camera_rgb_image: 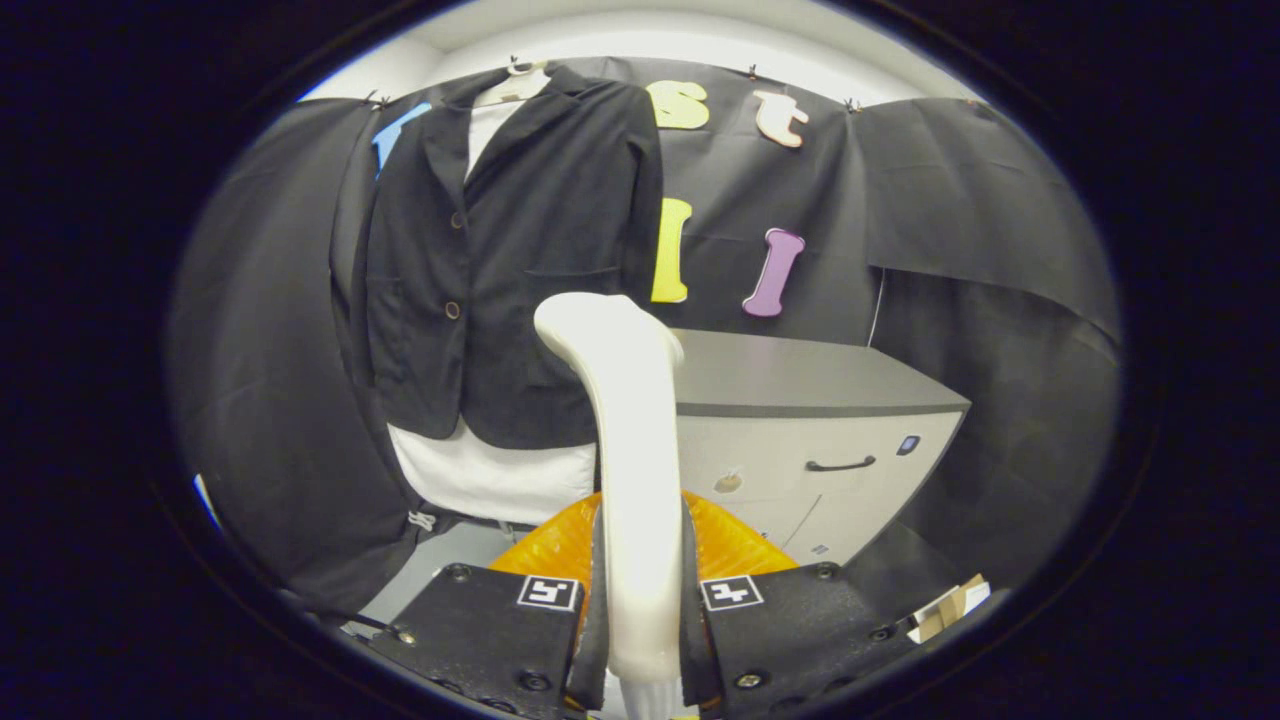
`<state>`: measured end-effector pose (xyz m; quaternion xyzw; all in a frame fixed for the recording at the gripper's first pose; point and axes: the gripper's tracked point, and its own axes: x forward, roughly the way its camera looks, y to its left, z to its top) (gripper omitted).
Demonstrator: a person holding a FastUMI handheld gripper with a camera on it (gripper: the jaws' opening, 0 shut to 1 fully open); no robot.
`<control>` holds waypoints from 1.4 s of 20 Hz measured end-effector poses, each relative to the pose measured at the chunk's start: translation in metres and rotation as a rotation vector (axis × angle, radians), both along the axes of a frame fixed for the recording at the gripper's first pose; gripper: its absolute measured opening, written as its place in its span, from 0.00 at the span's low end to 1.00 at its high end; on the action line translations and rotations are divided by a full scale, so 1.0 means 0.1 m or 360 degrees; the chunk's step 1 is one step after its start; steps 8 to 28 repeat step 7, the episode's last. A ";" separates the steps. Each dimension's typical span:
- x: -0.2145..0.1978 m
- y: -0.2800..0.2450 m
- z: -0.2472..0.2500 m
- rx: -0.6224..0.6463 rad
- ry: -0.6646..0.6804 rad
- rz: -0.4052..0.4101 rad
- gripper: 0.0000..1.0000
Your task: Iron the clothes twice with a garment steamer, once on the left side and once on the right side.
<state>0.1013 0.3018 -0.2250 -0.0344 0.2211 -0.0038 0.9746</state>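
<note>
While your gripper (pixel 640 600) clamps both fingers on the steamer (pixel 625 440) handle, its head sits ahead of the jaws, short of the jacket (pixel 500 250) hanging beyond. Likely still approaching; you need to close in on one jacket side.

A grey-topped cabinet (pixel 800 420) stands at the centre right of the frame, its pale front carrying a dark curved handle (pixel 840 464), a small dark badge (pixel 907 444) to the handle's right and a round mark (pixel 728 483) to its left. Black cloth (pixel 960 220) hangs behind it and drapes down both sides, clipped along the top to a white wall (pixel 640 35). At the lower right, beside the cabinet's foot, lie a few pale cardboard scraps (pixel 950 606). A patch of grey floor (pixel 450 555) shows at the lower left.
</note>
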 end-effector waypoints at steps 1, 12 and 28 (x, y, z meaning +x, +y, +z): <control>0.01 -0.01 0.01 0.0015 -0.0009 0.0010 0.31; 0.00 -0.16 0.13 0.0090 -0.0075 0.0024 0.31; 0.00 -0.16 0.13 0.0090 -0.0075 0.0024 0.31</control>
